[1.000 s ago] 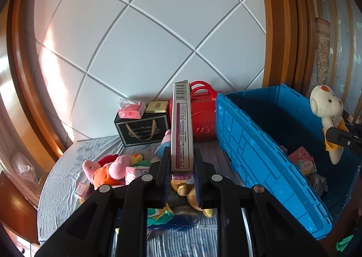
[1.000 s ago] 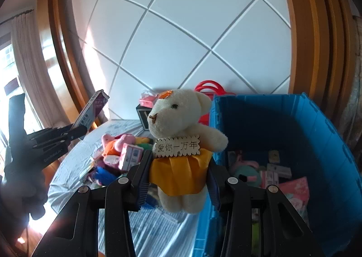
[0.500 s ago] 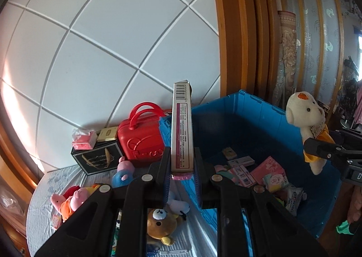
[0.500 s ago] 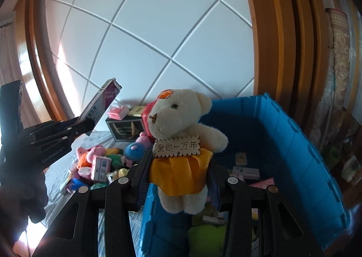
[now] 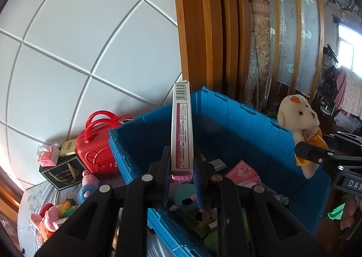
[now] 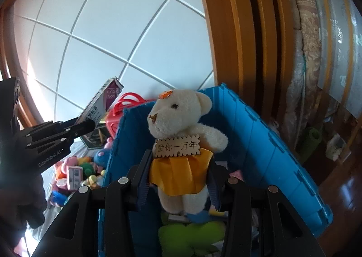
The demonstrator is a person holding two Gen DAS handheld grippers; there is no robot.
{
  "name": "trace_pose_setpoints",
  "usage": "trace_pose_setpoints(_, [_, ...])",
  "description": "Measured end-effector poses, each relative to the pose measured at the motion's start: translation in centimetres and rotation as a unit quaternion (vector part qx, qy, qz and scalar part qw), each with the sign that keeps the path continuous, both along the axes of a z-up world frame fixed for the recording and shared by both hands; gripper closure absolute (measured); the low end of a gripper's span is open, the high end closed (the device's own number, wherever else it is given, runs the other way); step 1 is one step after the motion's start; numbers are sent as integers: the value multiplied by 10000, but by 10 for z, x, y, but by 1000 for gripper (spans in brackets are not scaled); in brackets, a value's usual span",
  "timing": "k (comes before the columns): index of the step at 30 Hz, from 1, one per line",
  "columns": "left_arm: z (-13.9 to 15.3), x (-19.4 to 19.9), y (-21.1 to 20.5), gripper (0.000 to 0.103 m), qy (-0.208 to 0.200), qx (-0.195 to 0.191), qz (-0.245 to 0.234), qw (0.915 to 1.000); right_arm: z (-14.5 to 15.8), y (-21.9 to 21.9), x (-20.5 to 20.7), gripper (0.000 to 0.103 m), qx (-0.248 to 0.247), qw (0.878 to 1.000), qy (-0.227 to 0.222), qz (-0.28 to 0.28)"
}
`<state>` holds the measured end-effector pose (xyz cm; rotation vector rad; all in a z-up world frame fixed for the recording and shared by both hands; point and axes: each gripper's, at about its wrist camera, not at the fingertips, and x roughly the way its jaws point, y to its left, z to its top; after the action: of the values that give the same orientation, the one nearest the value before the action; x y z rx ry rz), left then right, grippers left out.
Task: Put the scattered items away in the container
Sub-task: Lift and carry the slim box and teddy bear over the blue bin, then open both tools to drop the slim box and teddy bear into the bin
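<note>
My left gripper [image 5: 182,167] is shut on a slim grey box [image 5: 181,128] with a barcode end, held upright over the blue crate [image 5: 248,118]. My right gripper [image 6: 178,175] is shut on a white teddy bear [image 6: 181,121] in a yellow skirt with a wooden tag, above the same blue crate [image 6: 260,143]. In the left wrist view the bear [image 5: 298,118] hangs at the crate's right rim, clamped in the right gripper [image 5: 310,156]. In the right wrist view the left gripper [image 6: 87,124] with the box [image 6: 99,107] shows at the left.
The crate holds small boxes, pink packets and plush toys. On the cloth-covered table [image 5: 29,198] left of it lie a red handbag [image 5: 97,143], a black gift box [image 5: 63,171] and several plush toys [image 5: 52,216]. A wooden door frame [image 5: 199,30] stands behind.
Both grippers have swung right from over the table to above the crate, each keeping its hold. The crate's inside now fills the lower views.
</note>
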<state>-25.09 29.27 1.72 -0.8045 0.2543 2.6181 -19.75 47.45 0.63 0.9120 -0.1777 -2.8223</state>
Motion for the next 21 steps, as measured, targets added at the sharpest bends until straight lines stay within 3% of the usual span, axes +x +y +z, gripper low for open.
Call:
trace_pose_setpoints(13, [11,-14,39,86,31,105,-309,9995,-1,23,-8,61,38,9996,-67,-255])
trace_pose_setpoints(17, [13,-18,40,85,155,105,30,9998,0,23,-9,57,80,9996,39,-264])
trace_pose_setpoints(18, [13,-22,39,67,79,93,203,9997,2,24,-7,46,129,9993,135,-317])
trace_pose_setpoints(19, [12,-26,35,23,-69,142,275,9995,4,25,-5,37,177,9987,228,-416])
trace_pose_setpoints(20, [11,-27,31,5,-131,260,287,9992,6,26,-4,4,162,9983,292,-487])
trace_pose_setpoints(21, [11,-26,25,0,-96,376,299,9988,6,28,-2,1,100,9981,349,-505])
